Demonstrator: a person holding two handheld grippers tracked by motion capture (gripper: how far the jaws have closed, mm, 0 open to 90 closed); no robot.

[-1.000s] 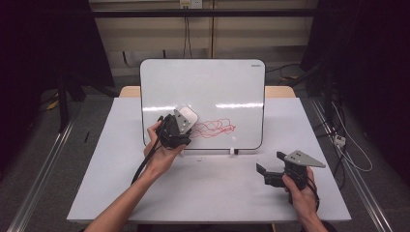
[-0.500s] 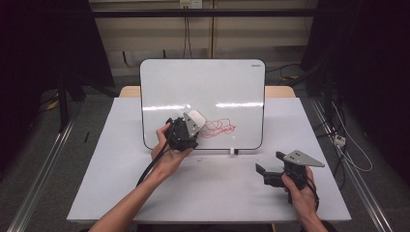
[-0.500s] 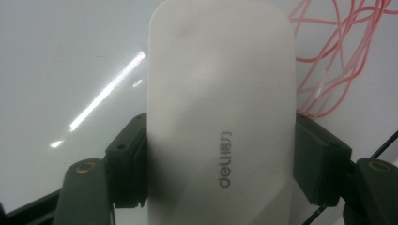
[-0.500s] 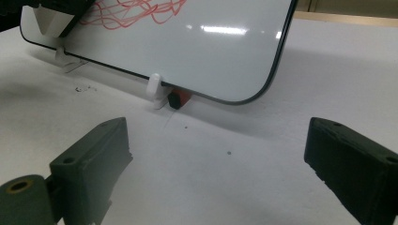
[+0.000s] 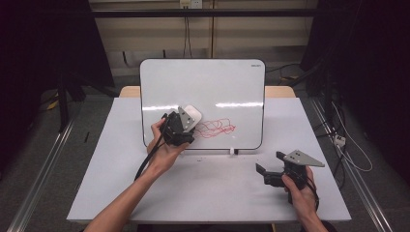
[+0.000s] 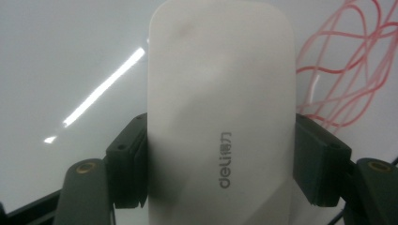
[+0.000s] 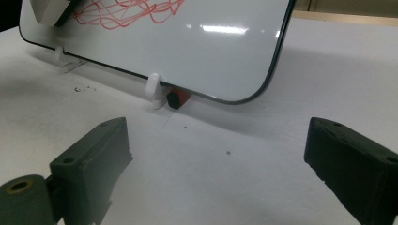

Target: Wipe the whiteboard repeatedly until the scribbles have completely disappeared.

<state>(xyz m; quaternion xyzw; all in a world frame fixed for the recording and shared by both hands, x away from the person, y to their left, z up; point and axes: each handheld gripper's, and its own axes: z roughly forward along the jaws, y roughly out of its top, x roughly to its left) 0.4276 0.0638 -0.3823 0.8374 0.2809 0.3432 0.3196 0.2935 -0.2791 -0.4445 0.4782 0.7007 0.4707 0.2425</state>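
Note:
A whiteboard (image 5: 203, 87) stands tilted on the table, with red scribbles (image 5: 215, 128) low on its face. My left gripper (image 5: 186, 121) is shut on a white eraser (image 5: 191, 116) and presses it against the board just left of the scribbles. In the left gripper view the eraser (image 6: 220, 117) sits between both pads (image 6: 126, 164), and the scribbles (image 6: 338, 70) lie to its right. My right gripper (image 5: 270, 162) rests open on the table at the right, with nothing between its jaws. Its own view shows the board's lower edge (image 7: 155, 77) and the eraser (image 7: 49, 9) at top left.
The board leans on small white clips (image 7: 152, 89), and a red and black marker (image 7: 177, 98) lies under its lower edge. The white table (image 5: 203, 193) ends close to the person's forearms. Dark floor, rails and cables surround the table.
My left gripper has slid the eraser to the right across the board, and the left part of the red scribble is gone. The right gripper has stayed put.

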